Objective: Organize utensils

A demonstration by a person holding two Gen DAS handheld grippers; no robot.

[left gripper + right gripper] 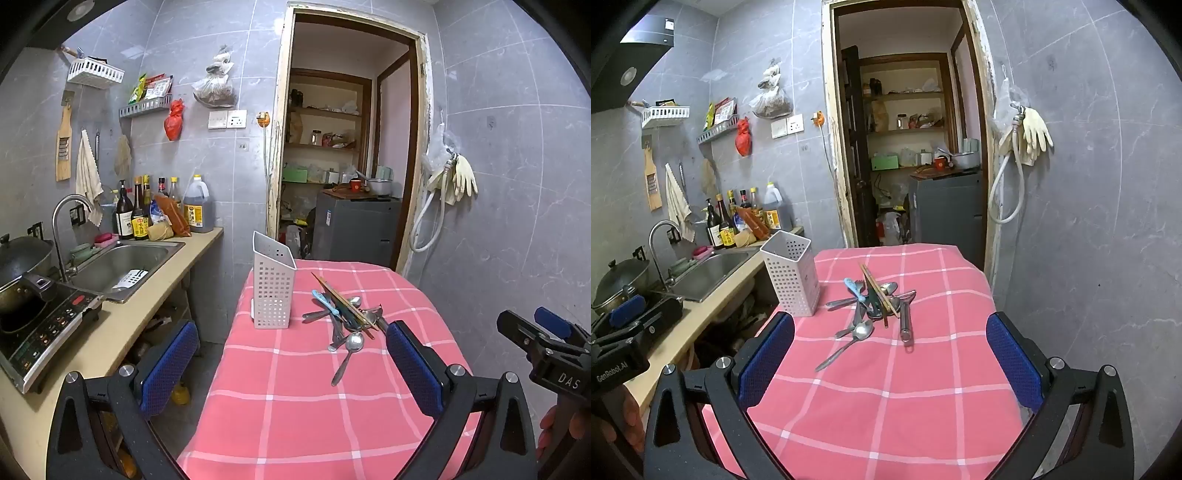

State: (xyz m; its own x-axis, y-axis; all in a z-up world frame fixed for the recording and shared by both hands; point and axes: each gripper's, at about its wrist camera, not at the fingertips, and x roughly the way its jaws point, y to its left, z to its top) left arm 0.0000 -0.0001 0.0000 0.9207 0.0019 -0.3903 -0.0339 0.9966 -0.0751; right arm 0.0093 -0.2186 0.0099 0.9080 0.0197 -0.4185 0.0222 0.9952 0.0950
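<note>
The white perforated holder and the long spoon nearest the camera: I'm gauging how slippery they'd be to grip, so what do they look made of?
The white perforated holder looks like matte moulded plastic: uniform white, with a regular grid of square holes. The long spoon seems polished metal, probably stainless steel: silver-grey, with bright glints on its bowl.

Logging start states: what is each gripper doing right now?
Left gripper: open, holding nothing.
Right gripper: open, holding nothing.
</note>
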